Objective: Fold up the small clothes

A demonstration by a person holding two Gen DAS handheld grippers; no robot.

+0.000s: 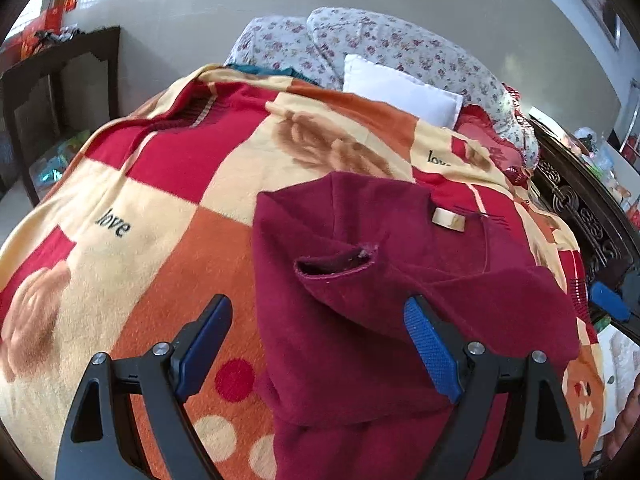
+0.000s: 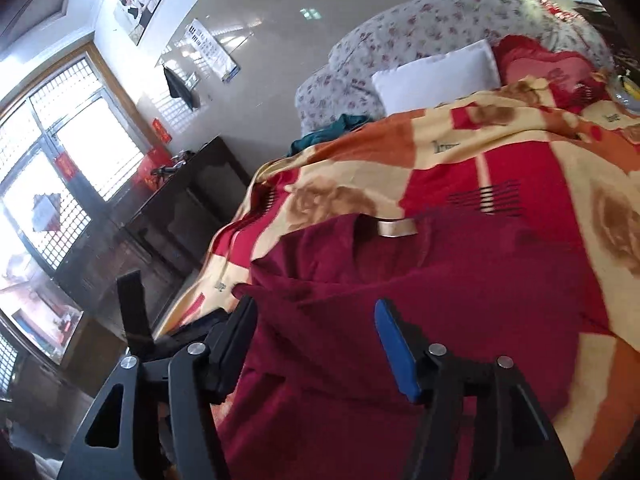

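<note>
A small maroon top (image 1: 360, 320) lies on a checked red, orange and cream blanket (image 1: 160, 208), with a beige neck label (image 1: 449, 219) at its far end. One sleeve is folded across the body, and its open cuff (image 1: 336, 266) faces the left wrist camera. My left gripper (image 1: 320, 312) hovers just over that sleeve, open, and its blue pads (image 1: 428, 344) are clear of the cloth. My right gripper (image 2: 316, 306) is open above the near part of the maroon top (image 2: 400, 288), gripping nothing. The neck label (image 2: 396, 227) shows beyond it.
At the bed's far end lie a floral quilt (image 1: 380, 44), a white pillow (image 1: 400, 90) and a red cushion (image 1: 492, 136). A teal cloth (image 2: 332, 130) lies at the blanket's far edge. A dark wooden cabinet (image 2: 192, 200) stands beside the bed, and a carved dark headboard (image 1: 580, 208) runs along the other side.
</note>
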